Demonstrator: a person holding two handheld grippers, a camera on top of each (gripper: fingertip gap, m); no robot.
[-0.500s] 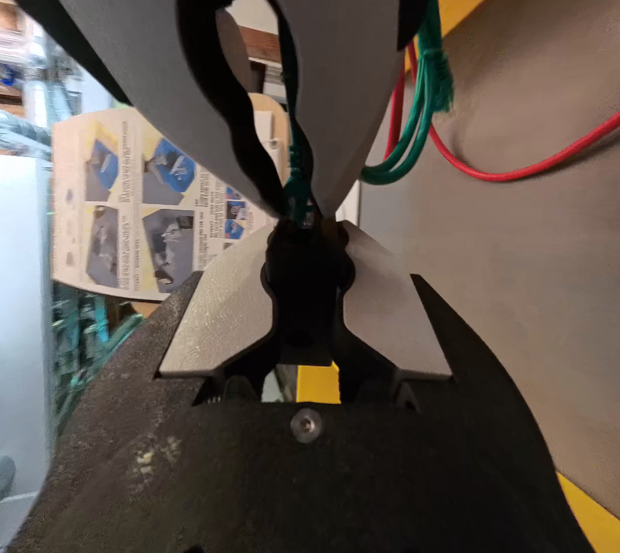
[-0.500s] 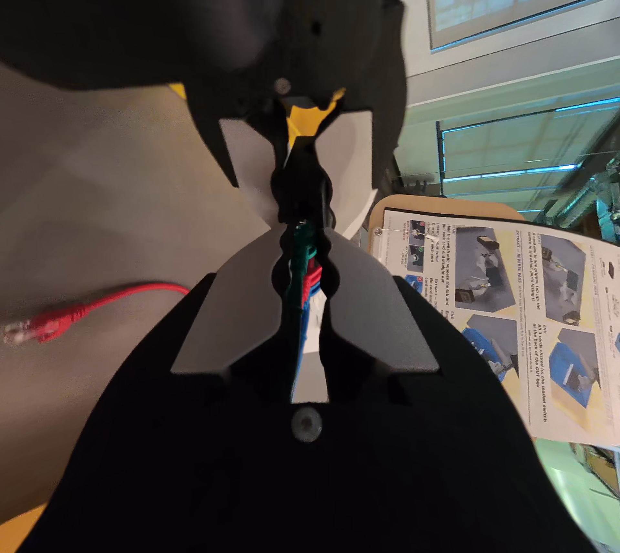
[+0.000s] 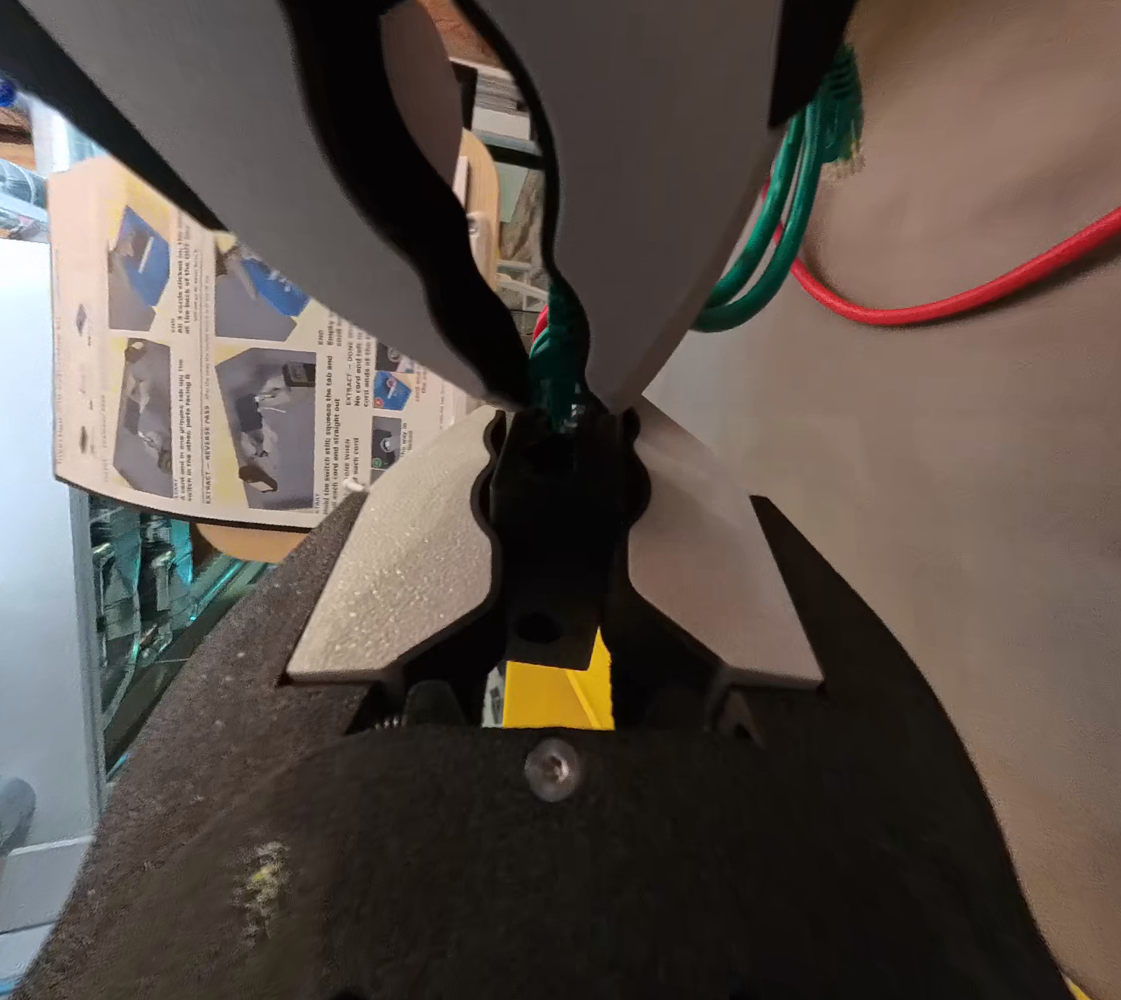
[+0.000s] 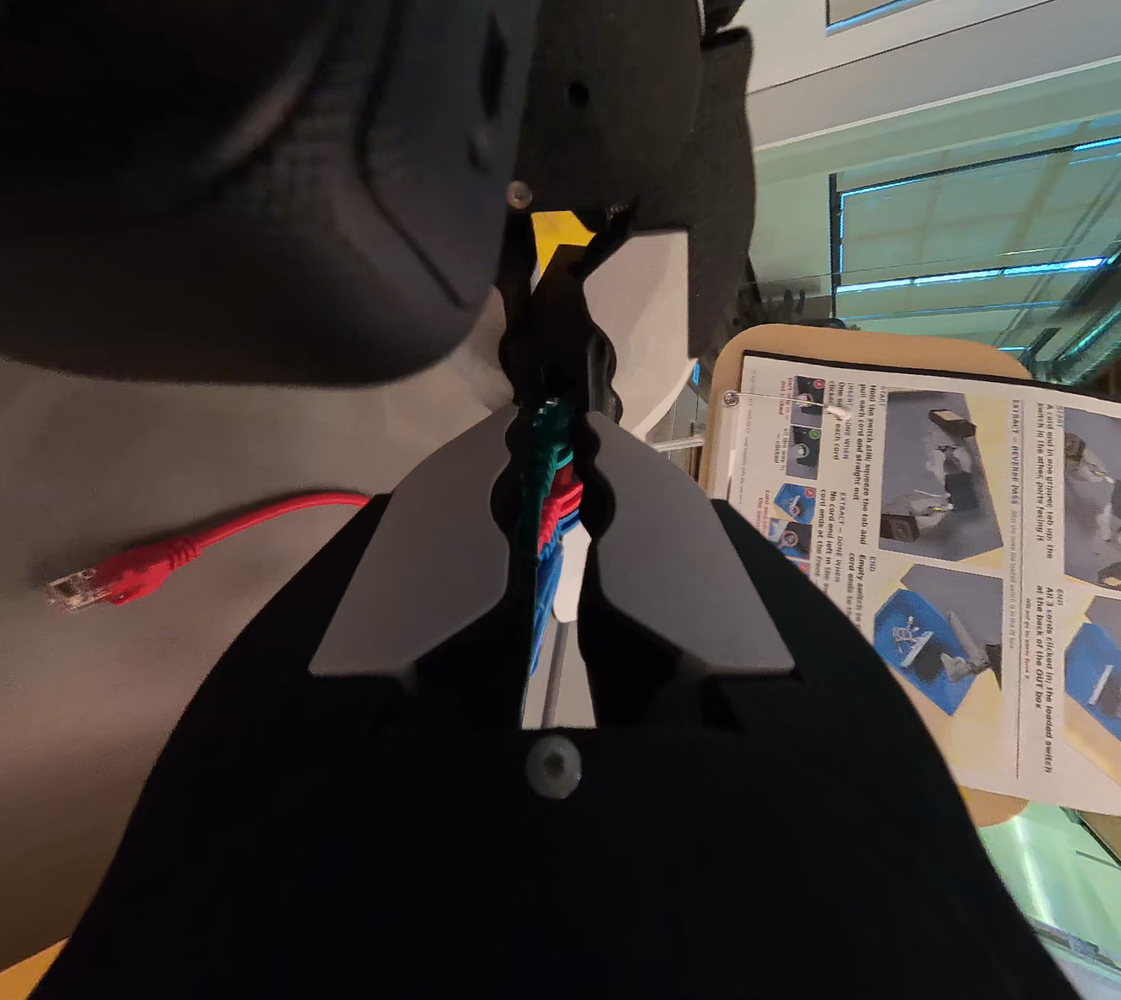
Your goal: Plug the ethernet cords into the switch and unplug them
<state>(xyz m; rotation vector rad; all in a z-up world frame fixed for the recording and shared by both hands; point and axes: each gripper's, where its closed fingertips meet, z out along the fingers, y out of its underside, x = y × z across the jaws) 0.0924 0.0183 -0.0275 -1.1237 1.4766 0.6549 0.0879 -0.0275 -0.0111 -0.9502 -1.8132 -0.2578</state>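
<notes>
The left tongs (image 3: 561, 485) are clamped on the small black box-shaped switch (image 3: 555, 534), held up off the grey desk (image 3: 910, 485); the right tongs (image 4: 552, 461) face them nose to nose, pinched shut on the green ethernet cord (image 4: 537, 492) just behind its plug — the plug end meets the switch's face, though how deep it sits cannot be told. The green cord loops away to the right in the left wrist view, its free plug beside a thin red ethernet cord (image 3: 946, 297) lying on the desk; that cord's red plug (image 4: 115, 583) rests apart, unplugged. A printed instruction sheet (image 4: 946, 564) on a pale wooden board stands behind.
</notes>
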